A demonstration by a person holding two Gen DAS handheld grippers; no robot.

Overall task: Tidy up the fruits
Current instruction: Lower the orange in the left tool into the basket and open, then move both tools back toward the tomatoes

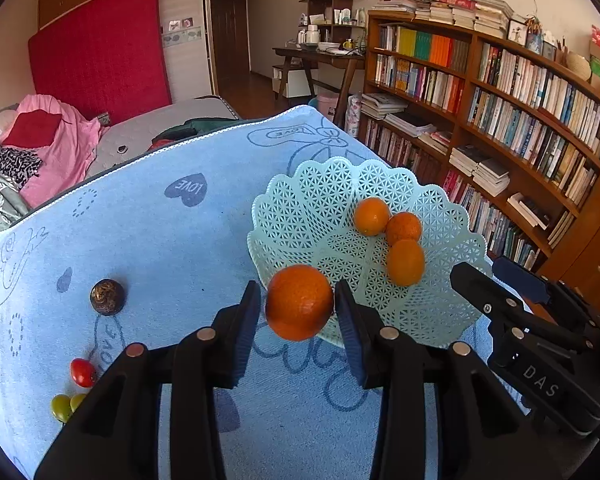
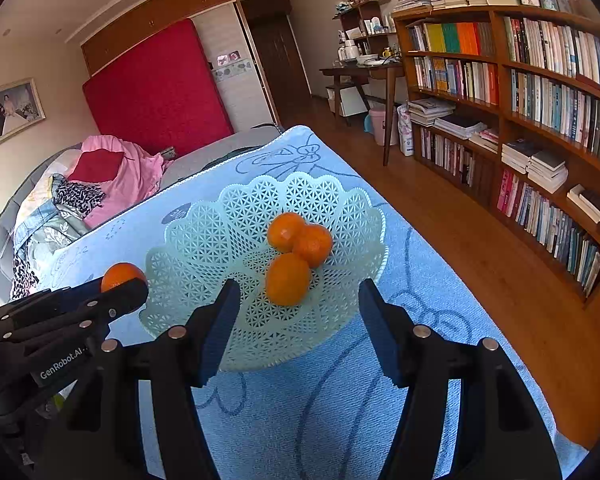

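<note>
An orange (image 1: 299,302) sits between the fingers of my left gripper (image 1: 296,300), above the near rim of a pale green lattice basket (image 1: 300,200). A narrow gap shows between the orange and the left pad (image 1: 249,320); the right pad lies right against it. Three smaller oranges (image 1: 400,236) lie together inside the basket. My right gripper (image 2: 299,286) hovers open over the basket's (image 2: 204,240) near side with nothing between its fingers. The right wrist view shows the left gripper (image 2: 124,292) with its orange (image 2: 120,274) at the basket's left edge.
A blue towel (image 1: 160,240) covers the table. On it to the left lie a dark brown round fruit (image 1: 107,297), a red cherry tomato (image 1: 83,372) and small yellow-green fruits (image 1: 62,407). Bookshelves (image 1: 500,120) stand beyond the table's right edge, a bed (image 1: 60,148) behind it.
</note>
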